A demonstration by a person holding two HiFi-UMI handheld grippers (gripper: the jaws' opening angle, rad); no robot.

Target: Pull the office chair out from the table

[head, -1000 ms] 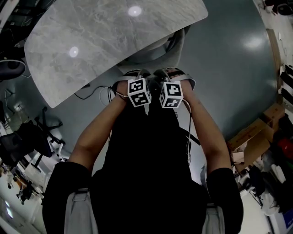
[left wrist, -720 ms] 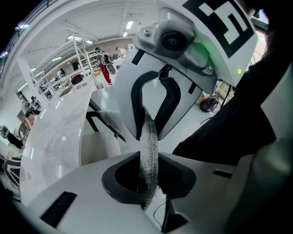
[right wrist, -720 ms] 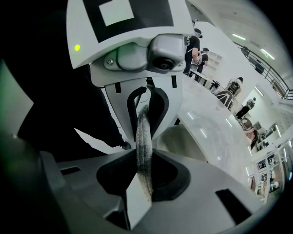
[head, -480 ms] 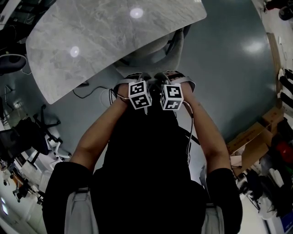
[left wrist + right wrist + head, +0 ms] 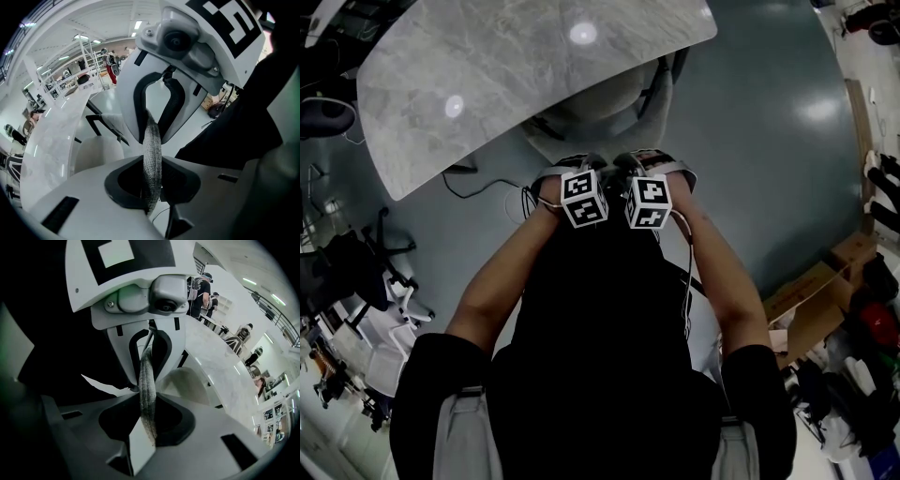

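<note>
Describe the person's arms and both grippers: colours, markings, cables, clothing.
The left gripper and right gripper have white shells with dark-lined fingers. Each carries a white cube printed with black square markers. Thin white cables run along the arms. The person wears black short sleeves.

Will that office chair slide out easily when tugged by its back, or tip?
Likely slides: the office chair stands on smooth, glossy floor. Its mesh back, pinched in the left tongs and right tongs, looks thin, may flex. Pulling high could tilt it.
</note>
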